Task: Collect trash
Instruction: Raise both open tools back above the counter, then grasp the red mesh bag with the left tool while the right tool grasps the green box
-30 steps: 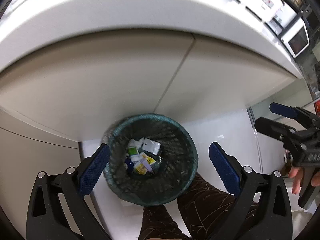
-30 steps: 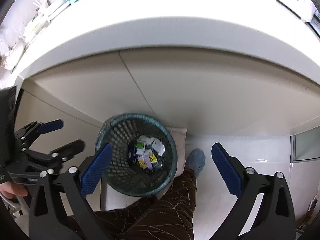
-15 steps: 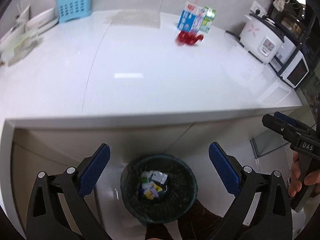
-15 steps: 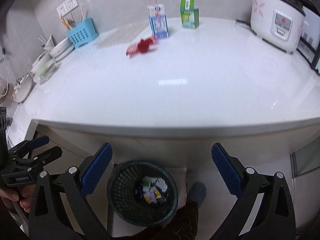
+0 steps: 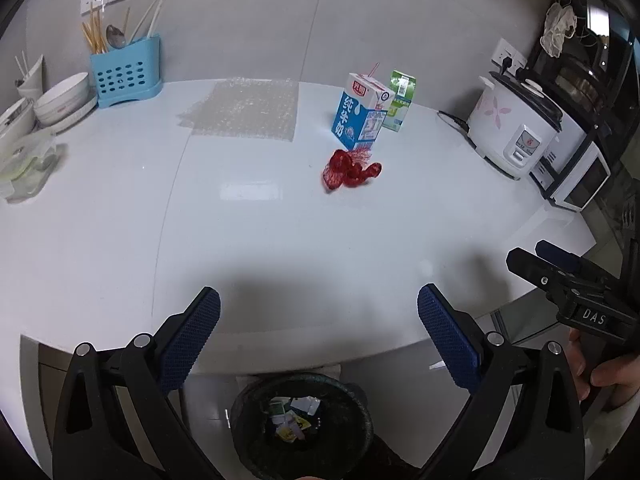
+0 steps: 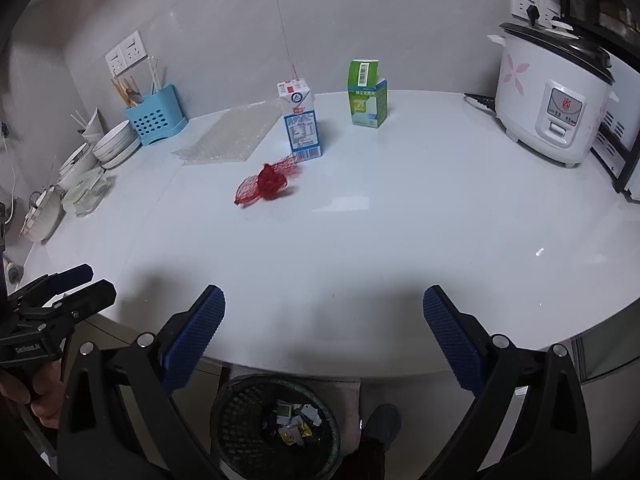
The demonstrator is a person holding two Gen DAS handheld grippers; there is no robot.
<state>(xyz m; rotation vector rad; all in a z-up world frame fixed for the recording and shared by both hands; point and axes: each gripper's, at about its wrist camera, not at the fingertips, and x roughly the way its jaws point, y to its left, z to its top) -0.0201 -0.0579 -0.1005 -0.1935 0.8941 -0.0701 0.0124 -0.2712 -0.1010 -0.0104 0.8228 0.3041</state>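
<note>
On the white worktop (image 6: 360, 240) stand a rice cooker (image 6: 552, 100), a blue utensil holder (image 6: 154, 120) and stacked bowls (image 6: 116, 144).

both hand-held grippers have lifted from the bin (image 5: 302, 426) to the countertop (image 5: 280, 232).

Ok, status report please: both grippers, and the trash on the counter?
Left gripper open, empty. Right gripper open, empty. Red net, milk carton, green carton on counter, untouched. Path clear.
</note>
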